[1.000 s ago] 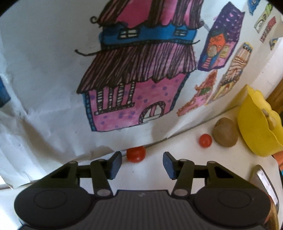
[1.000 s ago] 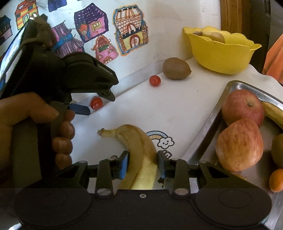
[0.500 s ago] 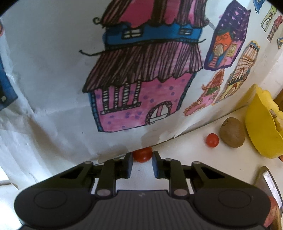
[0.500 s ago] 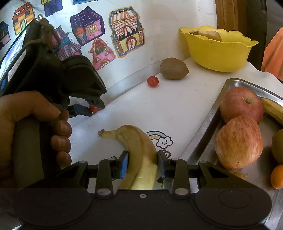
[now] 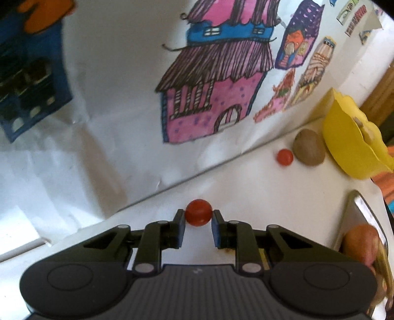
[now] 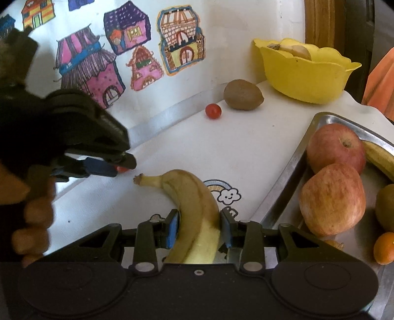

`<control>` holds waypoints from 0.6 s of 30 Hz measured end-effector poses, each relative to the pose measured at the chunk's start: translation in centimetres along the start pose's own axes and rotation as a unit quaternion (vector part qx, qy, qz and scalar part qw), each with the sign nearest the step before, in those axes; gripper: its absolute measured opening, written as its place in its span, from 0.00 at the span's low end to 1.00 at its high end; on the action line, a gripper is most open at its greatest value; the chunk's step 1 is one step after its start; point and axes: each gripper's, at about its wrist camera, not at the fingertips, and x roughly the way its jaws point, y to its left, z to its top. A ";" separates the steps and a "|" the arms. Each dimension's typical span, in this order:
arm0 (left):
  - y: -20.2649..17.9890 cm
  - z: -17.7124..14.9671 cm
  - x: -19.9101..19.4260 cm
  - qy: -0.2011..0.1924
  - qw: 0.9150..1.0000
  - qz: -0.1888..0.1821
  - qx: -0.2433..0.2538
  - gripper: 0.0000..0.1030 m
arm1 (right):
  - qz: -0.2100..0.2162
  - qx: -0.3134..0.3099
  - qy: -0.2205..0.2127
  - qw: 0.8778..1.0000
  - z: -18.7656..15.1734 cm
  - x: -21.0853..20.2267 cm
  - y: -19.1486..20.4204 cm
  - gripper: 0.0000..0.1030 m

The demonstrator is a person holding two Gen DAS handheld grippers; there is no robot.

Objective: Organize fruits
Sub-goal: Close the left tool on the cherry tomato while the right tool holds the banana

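Against the house-drawing wall, on the white tabletop [image 6: 246, 152], left tongs [image 5: 197, 222] pinch a small red cherry tomato [image 5: 198, 212] at their tips, right tongs [image 6: 199, 227] clasp a yellow banana [image 6: 194, 211] between them; both likely need gentle pressure.

- White wall [image 6: 234, 37], daylit, hung with paper sheets of hand-drawn houses: pink house with striped roof [image 5: 216, 81], purple house [image 6: 126, 30], brick-pattern house [image 6: 181, 40].
- White tabletop [image 6: 246, 147] bearing a rainbow-and-cloud sticker [image 6: 222, 190].
- Wooden frame [image 6: 322, 22] at the wall's right edge.
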 end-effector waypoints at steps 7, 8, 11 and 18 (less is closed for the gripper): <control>0.9 -1.2 -0.6 0.003 0.999 -0.023 0.037 0.24 | -0.024 -0.010 -0.011 1.000 -0.4 -0.1 0.9 0.36; 1.1 -1.4 -0.7 0.002 0.999 -0.026 0.040 0.24 | -0.029 -0.013 -0.013 0.999 -0.5 -0.2 1.0 0.36; 1.7 -2.1 -1.3 -0.001 0.998 -0.034 0.052 0.24 | -0.036 -0.009 -0.013 0.999 -0.8 -0.7 1.3 0.36; 1.8 -3.8 -2.1 -0.006 0.992 -0.065 0.112 0.24 | -0.041 0.005 -0.024 0.999 -2.9 -2.7 2.2 0.35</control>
